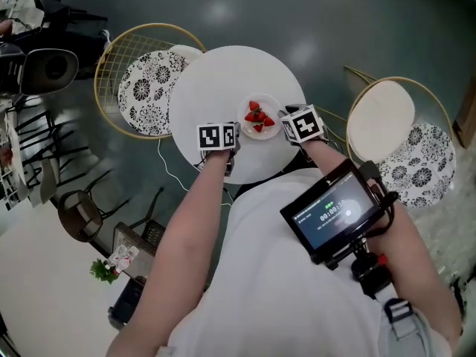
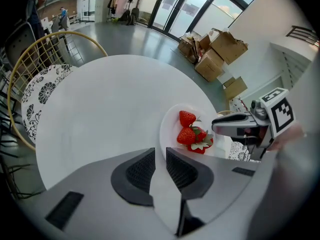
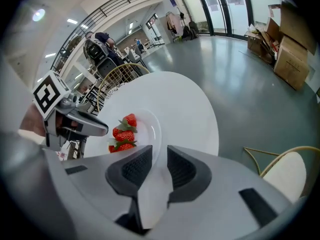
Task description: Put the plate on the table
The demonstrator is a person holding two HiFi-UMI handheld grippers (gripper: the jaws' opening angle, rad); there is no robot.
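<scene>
Plate (image 1: pixel 269 103) w/ strawberries (image 1: pixel 257 117) is over the table (image 1: pixel 223 65), on the table's near half, a bit short of its near edge. L gripper (image 2: pixel 160 165) is clamped on the rim toward the table's left side. R gripper (image 3: pixel 159 166) is clamped on the rim toward the table's right side. In both gripper views the white rim runs into the narrow gap btw the ribbed pads (image 2: pixel 138 171), so we read both as gripping, not empty. We can't tell if the plate's base touches the tabletop or hangs just above it: no clear gap shows, but no sure contact either.

Step in hand, as we judge it: the set-down, prob. almost done. To do it well:
- Lower both sides together so the plate is level w/ the table. The berries look loosely piled, so any tilt could roll them off.
- Go slow on the last bit & land the base flat, w/ no slide toward the table's near edge.
- Open only once the table bears the weight, w/out nudging the rim.
- Draw each gripper out sideways, away from table centre, low & straight, so the pads don't hook the rim.

A wire chair (image 1: pixel 145 80) stands off the table's left edge, and a second chair (image 1: pixel 401 125) off its right. Neither is in the way.
</scene>
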